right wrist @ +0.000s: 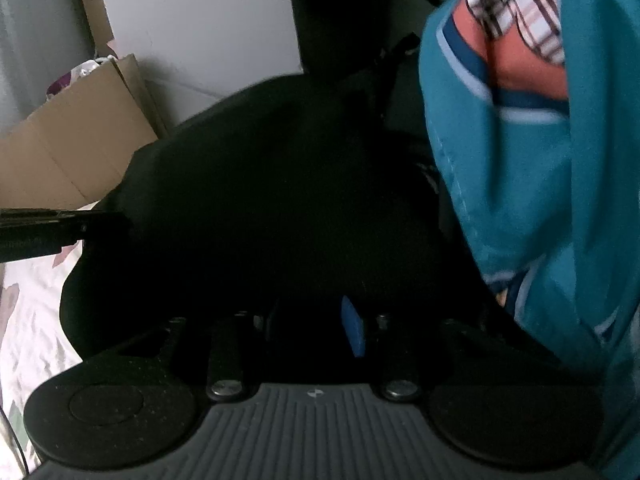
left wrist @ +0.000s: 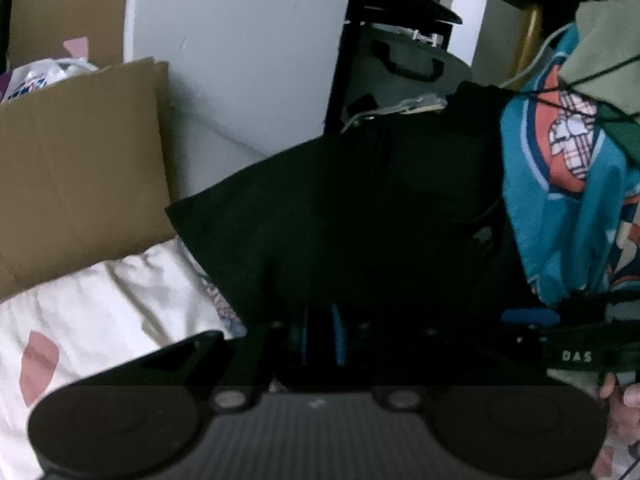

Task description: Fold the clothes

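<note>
Matte black cloth (left wrist: 360,208) lies smooth beside rumpled teal printed fabric (left wrist: 560,208).

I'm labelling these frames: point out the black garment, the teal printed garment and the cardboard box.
black garment (left wrist: 340,200): left wrist view, its flat middle.
teal printed garment (right wrist: 540,184): right wrist view, plain teal fold below the print.
cardboard box (left wrist: 80,168): left wrist view, its side wall.
</note>
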`<act>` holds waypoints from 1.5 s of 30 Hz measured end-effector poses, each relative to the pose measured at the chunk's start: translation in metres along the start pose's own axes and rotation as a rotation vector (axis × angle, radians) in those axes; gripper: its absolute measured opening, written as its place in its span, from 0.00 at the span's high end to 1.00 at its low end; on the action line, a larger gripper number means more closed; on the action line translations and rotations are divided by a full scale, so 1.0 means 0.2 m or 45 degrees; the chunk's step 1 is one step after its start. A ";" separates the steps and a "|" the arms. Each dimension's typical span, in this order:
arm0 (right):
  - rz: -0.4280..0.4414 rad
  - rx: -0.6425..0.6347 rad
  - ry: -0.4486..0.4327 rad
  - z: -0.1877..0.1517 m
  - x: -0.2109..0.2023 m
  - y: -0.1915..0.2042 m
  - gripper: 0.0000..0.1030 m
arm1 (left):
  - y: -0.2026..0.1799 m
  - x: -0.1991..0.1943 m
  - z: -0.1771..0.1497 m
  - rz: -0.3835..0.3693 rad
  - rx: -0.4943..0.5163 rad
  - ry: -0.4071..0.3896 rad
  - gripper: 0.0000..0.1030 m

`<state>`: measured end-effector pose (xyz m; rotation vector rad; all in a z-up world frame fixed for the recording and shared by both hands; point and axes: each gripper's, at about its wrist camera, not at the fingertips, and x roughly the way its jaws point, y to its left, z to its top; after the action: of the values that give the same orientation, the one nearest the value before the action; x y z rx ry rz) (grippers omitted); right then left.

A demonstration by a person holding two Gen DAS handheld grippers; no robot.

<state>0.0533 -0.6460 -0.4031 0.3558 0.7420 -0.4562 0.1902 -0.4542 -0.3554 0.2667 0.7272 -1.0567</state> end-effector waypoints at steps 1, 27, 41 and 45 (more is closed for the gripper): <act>-0.004 0.000 0.001 -0.01 0.00 0.00 0.61 | -0.01 0.00 0.00 0.011 0.010 0.003 0.85; -0.091 0.121 0.185 0.24 -0.42 0.21 0.04 | 0.01 -0.59 0.27 0.069 -0.256 0.198 0.04; -0.043 0.121 0.275 0.53 -0.95 0.35 0.01 | 0.05 -1.23 0.51 0.204 -0.320 0.281 0.01; -0.010 0.124 0.261 0.61 -1.10 0.38 0.01 | 0.07 -1.44 0.56 0.254 -0.369 0.275 0.01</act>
<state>0.0184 -0.5797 -0.1512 0.4961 0.9227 -0.4689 0.1667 -0.3067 -0.0851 0.1997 1.0152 -0.7287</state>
